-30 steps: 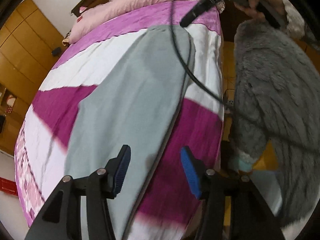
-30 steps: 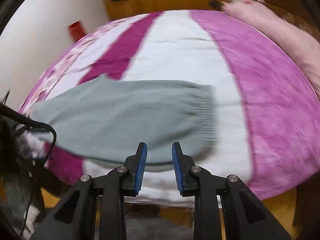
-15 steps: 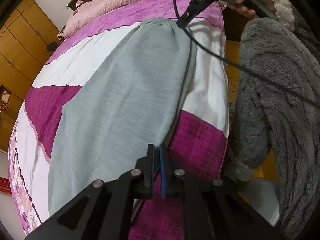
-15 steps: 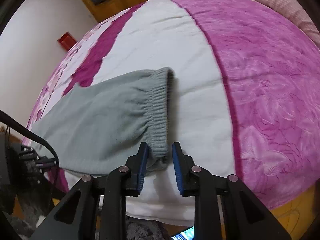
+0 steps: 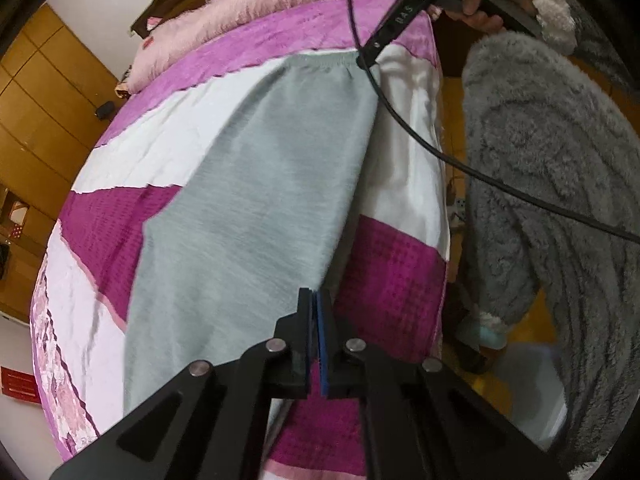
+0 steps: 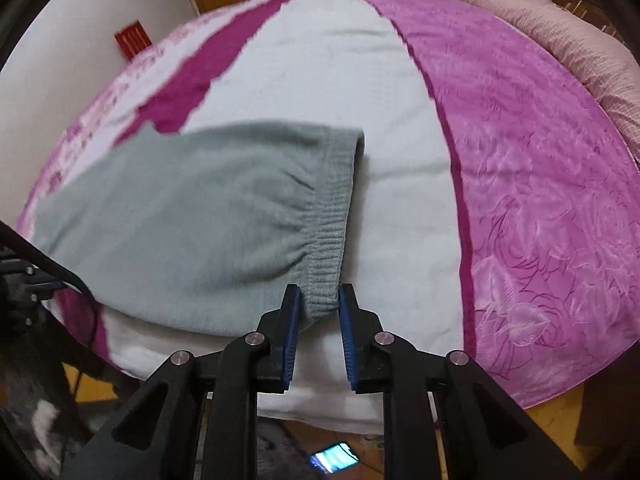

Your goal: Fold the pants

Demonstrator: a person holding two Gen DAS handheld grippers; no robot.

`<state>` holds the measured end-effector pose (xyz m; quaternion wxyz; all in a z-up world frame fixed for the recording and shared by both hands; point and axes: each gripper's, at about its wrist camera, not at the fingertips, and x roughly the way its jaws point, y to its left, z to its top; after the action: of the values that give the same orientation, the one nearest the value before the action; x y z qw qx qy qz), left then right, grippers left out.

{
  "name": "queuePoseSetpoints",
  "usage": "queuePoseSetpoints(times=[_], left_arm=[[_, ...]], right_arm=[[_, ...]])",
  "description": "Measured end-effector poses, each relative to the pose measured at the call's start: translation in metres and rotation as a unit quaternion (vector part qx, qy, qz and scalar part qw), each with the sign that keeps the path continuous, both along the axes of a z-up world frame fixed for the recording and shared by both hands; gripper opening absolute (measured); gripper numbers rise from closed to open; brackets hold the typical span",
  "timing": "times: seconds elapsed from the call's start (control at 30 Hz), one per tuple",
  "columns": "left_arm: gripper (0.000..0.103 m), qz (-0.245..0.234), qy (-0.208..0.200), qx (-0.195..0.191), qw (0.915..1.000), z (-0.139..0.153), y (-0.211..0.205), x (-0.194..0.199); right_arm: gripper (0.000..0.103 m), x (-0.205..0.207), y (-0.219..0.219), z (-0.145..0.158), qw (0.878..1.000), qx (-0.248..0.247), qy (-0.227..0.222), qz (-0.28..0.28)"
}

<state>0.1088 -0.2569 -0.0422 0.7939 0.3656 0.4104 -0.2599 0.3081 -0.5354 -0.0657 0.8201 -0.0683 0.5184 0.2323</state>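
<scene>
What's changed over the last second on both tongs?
The left tongs shut on the near edge of the pants. The right tongs came down to the waistband, whose corner now sits between their pads, which look not quite clamped. The pants stayed flat on the bed.

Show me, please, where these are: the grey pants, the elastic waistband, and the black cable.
grey pants [image 5: 248, 216]: left wrist view, middle of the flat fabric.
elastic waistband [image 6: 332, 216]: right wrist view, ribbed band at the pants' end.
black cable [image 5: 480, 174]: left wrist view, stretch crossing in front of the grey fleece.
</scene>
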Motion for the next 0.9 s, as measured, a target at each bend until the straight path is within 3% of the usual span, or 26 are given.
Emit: queuePoseSetpoints(times=[0.17,0.33,0.47,0.57,0.63,0.7,0.8,0.9], left_arm=[[0.003,-0.009,-0.003,0.029,0.9995,-0.022,-0.008,-0.002],[0.028,0.009,0.013,0.001,0.9999,-0.017,-0.003,-0.006],[0.036,0.031,0.014,-0.026,0.9991,-0.003,0.008,-0.018],[0.039,0.051,0.011,-0.035,0.998,0.005,0.017,-0.026],[0.041,0.074,0.012,-0.046,0.9961,0.01,0.026,-0.028],[0.043,0.108,0.016,-0.058,0.9923,0.012,0.037,-0.025],[0.043,0.184,0.028,-0.077,0.9795,0.02,0.059,-0.013],[0.048,0.223,0.034,-0.109,0.9682,0.03,0.08,-0.007]], right_arm=[[0.02,-0.003,0.001,0.007,1.0,-0.015,-0.012,-0.002],[0.023,-0.025,0.008,0.038,0.995,-0.055,-0.085,-0.006],[0.023,-0.044,0.017,0.059,0.989,-0.071,-0.133,-0.004],[0.023,-0.048,0.031,0.062,0.994,-0.023,-0.105,0.033],[0.013,-0.044,0.049,0.051,0.996,0.011,-0.053,0.074],[0.01,-0.038,0.065,0.037,0.996,0.004,-0.025,0.085],[0.007,-0.025,0.075,0.014,0.996,-0.039,0.023,0.079],[0.007,-0.018,0.081,0.002,0.993,-0.075,0.052,0.076]])
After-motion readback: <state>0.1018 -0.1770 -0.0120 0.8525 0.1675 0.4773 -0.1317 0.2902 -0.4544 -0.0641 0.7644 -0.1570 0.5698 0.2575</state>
